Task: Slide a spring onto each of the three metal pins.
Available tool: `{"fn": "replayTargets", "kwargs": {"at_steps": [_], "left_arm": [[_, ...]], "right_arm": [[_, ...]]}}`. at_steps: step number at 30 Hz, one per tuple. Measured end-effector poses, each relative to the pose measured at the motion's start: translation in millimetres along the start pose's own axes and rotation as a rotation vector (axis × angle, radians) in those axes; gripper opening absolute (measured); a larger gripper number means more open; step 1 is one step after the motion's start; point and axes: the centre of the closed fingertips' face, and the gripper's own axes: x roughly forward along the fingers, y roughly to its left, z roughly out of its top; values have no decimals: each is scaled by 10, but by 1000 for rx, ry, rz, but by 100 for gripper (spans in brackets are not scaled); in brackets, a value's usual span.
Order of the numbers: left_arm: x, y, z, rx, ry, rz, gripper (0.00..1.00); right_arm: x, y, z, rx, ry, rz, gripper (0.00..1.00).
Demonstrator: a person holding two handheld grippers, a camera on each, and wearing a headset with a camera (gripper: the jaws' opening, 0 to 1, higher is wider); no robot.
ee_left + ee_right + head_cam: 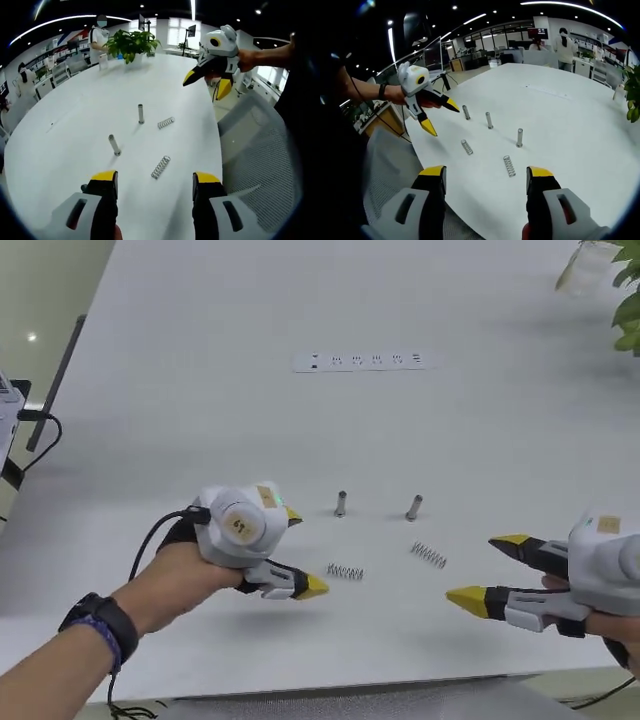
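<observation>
We show a broad white worktable [200,390]. Over its near edge, the white, yellow-tipped left gripper [300,551] and the matching right gripper [489,569] both have their jaws spread, grasping nothing. Between them stand 2 bare grey metal pins [340,503]. Just nearer us, 2 small steel coil springs [345,571] lie flat.

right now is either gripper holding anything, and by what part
Nothing is held. The left gripper and right gripper are both open and empty; two springs lie loose on the table.
</observation>
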Motion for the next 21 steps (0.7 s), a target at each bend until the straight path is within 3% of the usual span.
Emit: {"fn": "replayTargets", "kwargs": {"at_steps": [8, 12, 21], "left_arm": [[235, -11, -60, 19, 33, -26, 48], [339, -11, -98, -3, 40, -36, 45], [519, -91, -180, 4, 68, -67, 38]], "right_arm": [[-24, 8, -25, 7, -3, -4, 63], [-34, 17, -43, 9, -3, -2, 62], [-64, 2, -78, 18, -4, -9, 61]]}}
